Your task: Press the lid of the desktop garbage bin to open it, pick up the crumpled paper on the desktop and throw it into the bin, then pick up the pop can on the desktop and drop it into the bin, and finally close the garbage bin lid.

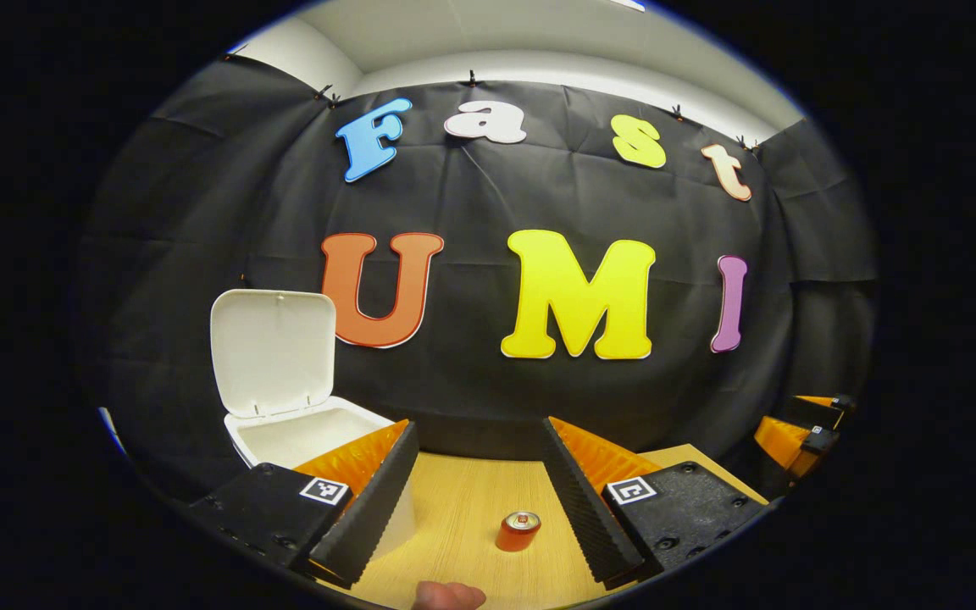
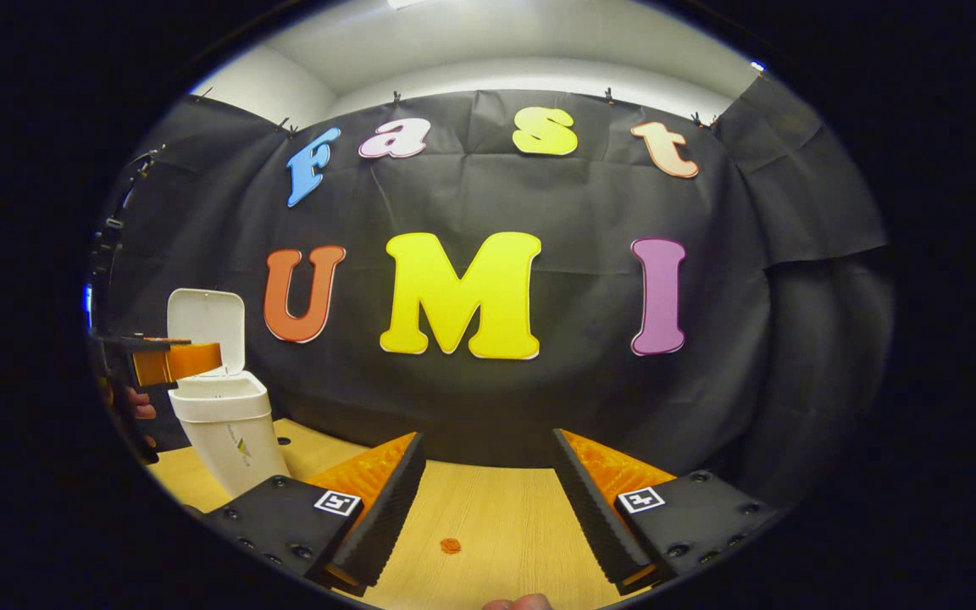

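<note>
- The bin (image 1: pixel 318 440) stands with its lid (image 1: pixel 272 352) swung up and open, just beyond the left finger of the left tongs (image 1: pixel 479 500); in the right gripper view the bin (image 2: pixel 225 432) sits far off to the left of the right tongs (image 2: pixel 488 500).
- The can (image 1: pixel 518 531) stands upright on the worktop (image 1: pixel 471 491), below and between the fingers of the left tongs, a little toward the right finger and not touching either.
- No crumpled paper lies on the bare worktop in sight, so it is probably in the bin already and the can is the step in hand.
- Left tongs: spread wide, holding nothing. Right tongs: also spread wide and empty, hovering over the worktop (image 2: pixel 496 517), with a small orange speck (image 2: pixel 451 546) on the wood between the fingers.
- Risk: the can is small and round; a descent that lands off-centre could let one finger nudge it first, so it tips or rolls away.
- Risk: the left finger is near the bin wall, so a sideways swing could knock the light bin or jolt the lid down.
- Pose: both tongs are held level and point toward the back wall, raised above the worktop; in the right gripper view the left tongs (image 2: pixel 187 360) sit beside the bin's mouth, with a hand (image 2: pixel 139 413) behind them.
</note>
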{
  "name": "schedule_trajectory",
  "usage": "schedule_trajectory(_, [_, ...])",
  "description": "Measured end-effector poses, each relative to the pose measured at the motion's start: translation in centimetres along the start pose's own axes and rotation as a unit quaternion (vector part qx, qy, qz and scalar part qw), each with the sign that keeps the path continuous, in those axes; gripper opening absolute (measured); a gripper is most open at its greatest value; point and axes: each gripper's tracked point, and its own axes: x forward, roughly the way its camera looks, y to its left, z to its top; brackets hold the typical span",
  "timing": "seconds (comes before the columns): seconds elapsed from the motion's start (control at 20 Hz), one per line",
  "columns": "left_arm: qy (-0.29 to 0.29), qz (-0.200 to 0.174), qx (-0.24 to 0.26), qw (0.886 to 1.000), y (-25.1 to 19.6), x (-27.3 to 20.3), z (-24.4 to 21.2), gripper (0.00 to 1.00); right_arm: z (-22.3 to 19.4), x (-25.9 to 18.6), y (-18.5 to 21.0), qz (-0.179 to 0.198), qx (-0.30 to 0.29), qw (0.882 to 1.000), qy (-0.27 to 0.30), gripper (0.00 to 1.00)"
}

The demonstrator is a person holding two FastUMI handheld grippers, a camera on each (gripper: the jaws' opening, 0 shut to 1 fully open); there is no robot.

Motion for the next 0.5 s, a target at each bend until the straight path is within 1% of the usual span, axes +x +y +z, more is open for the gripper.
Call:
schedule_trajectory(0.15, [0.016, -0.002, 0.007, 1.000, -0.5, -0.7, -1.2, 0.94, -2.8, 0.9, 0.7, 0.020, -0.002, 0.999, 0.026, 0.94])
schedule_trajectory(0.25, [0.028, -0.005, 0.010, 1.000, -0.7, -1.3, -2.0, 0.95, -5.7, 1.8, 1.3, 0.039, -0.001, 0.998, 0.058, 0.94])
schedule_trajectory(0.4, [0.046, 0.006, 0.017, 0.999, 0.1, -2.0, -3.1, 0.95, -11.0, 3.5, 2.1, 0.064, -0.009, 0.991, 0.116, 0.94])
schedule_trajectory(0.5, [0.051, 0.017, 0.010, 0.998, 0.7, -2.7, -3.4, 0.95, -14.3, 4.6, 2.7, 0.079, -0.015, 0.986, 0.149, 0.94])
